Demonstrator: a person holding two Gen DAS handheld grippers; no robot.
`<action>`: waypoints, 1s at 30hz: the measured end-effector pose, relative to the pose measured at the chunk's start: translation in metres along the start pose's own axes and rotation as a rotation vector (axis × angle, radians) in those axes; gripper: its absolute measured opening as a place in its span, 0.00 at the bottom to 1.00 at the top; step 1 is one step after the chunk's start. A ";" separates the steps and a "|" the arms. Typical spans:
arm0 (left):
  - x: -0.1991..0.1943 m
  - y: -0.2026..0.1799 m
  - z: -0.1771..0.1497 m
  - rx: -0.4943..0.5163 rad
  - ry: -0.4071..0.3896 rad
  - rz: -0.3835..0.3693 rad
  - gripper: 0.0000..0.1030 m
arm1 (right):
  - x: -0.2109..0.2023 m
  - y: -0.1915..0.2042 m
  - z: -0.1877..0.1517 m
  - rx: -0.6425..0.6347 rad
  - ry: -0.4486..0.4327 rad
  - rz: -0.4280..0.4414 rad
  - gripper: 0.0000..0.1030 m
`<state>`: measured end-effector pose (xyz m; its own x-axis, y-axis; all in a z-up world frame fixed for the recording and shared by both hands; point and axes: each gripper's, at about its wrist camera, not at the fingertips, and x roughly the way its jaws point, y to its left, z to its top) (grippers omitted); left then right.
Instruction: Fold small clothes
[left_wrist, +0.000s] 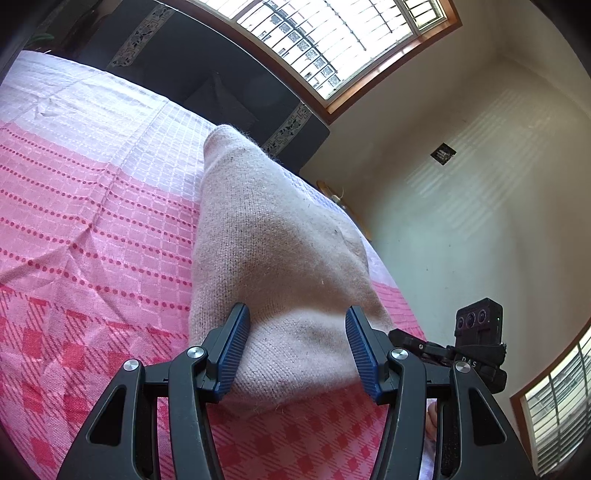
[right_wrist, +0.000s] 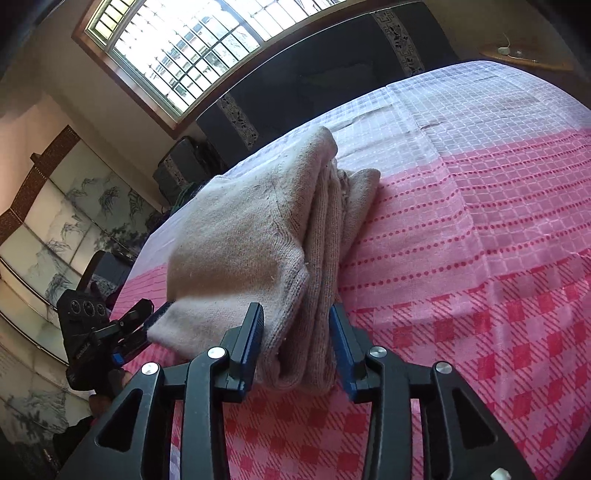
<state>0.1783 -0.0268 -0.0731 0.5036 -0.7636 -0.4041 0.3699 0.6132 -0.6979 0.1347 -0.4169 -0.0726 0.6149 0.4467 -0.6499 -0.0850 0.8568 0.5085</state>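
Your left gripper (left_wrist: 297, 347), low in the middle of the left wrist view, stands half spread with the near end of the folded beige knit garment (left_wrist: 273, 236) bulging between its blue pads; whether the pads truly press the wool you cannot tell, so treat that side as a loose cradle rather than a hold. The garment lies on the pink checked bedspread (left_wrist: 92, 229), running from the lower centre up toward the middle of the frame. In the right wrist view the same bundle fills the centre, its stacked folds showing as ridges along its right edge, and your right gripper (right_wrist: 297, 349) at bottom centre straddles the near folded end, fingers partly apart and close on either side, seemingly not biting. To finish this fold well, judge that the layers need squaring: keep both grippers low and level with the bed, close gently on all the layers together, and avoid dragging the top flap sideways, since loose knit will slide and undo the stack
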 end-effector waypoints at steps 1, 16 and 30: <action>0.000 0.000 0.000 0.001 -0.001 0.006 0.53 | 0.006 0.003 -0.003 -0.042 0.017 -0.070 0.17; -0.040 -0.016 -0.028 -0.025 0.066 -0.142 0.53 | 0.015 -0.008 -0.007 -0.018 0.046 -0.073 0.21; 0.013 -0.007 -0.023 -0.095 0.123 0.000 0.52 | 0.013 -0.006 -0.009 -0.015 0.037 -0.074 0.23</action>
<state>0.1646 -0.0457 -0.0873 0.4019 -0.7862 -0.4694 0.2914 0.5958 -0.7485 0.1355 -0.4138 -0.0891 0.5905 0.3913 -0.7058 -0.0523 0.8913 0.4504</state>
